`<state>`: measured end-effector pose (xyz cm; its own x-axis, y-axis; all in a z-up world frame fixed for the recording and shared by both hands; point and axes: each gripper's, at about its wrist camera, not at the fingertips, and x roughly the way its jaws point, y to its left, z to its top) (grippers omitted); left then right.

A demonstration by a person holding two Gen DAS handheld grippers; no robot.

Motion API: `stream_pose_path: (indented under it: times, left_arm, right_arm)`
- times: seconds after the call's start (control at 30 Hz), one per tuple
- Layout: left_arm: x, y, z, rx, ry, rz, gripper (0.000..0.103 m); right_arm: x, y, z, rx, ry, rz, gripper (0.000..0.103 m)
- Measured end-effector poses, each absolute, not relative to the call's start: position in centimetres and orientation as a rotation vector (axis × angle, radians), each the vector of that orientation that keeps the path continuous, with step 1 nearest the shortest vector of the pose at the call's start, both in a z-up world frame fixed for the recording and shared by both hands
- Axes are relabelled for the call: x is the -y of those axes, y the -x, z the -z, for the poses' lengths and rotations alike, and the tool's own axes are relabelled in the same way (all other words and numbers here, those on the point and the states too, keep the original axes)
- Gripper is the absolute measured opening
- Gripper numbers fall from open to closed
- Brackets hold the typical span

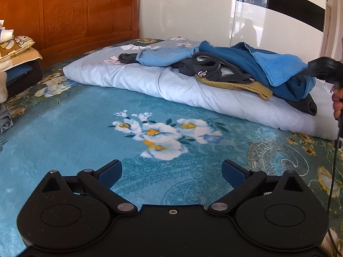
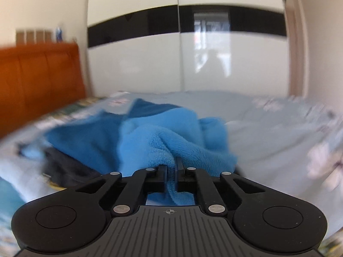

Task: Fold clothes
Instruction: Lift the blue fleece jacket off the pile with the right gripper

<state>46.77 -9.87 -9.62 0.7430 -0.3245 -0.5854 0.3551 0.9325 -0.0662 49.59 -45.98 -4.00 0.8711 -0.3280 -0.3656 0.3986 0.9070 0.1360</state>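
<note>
- Left wrist view: my left gripper (image 1: 171, 172) hangs with its jaws spread wide and nothing between the blue-padded fingers (image 1: 110, 174), over the teal floral plush bedspread (image 1: 85, 128).
- The heap of clothes sits well ahead, at about one o'clock from that gripper, on a pale blue folded quilt (image 1: 150, 85) that lies across the bed.
- In the heap I see a bright blue fleece garment (image 1: 276, 68) on top, a light blue garment (image 1: 163, 56) at its eleven o'clock, a dark grey hoodie with drawstrings (image 1: 205, 64) between them, and a mustard knit piece (image 1: 242, 86) under the hoodie.
- At three o'clock, at the frame's edge, a hand (image 1: 337, 102) holds my right gripper (image 1: 308, 68) against the fleece.
- An orange carved wooden headboard (image 1: 70, 15) stands at eleven o'clock, a glossy white wardrobe (image 1: 193, 21) at twelve.
- Right wrist view, blurred: my right gripper (image 2: 170, 167) is clamped on a fold of the bright blue fleece garment (image 2: 163, 143), which bunches at twelve o'clock just beyond the fingertips and hangs through between them.
- The pale quilt (image 2: 268, 137) spreads at two o'clock.
</note>
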Motion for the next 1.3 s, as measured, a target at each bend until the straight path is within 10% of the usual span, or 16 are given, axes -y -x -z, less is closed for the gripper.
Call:
stream_pose_path:
  times: [1.3]
  left_arm:
    - [-2.8,-28.9,3.7,-0.575,0.06,0.206,0.099]
  right_arm:
    - [25.5,-26.2,3.2,-0.504,-0.415,-0.735,0.004]
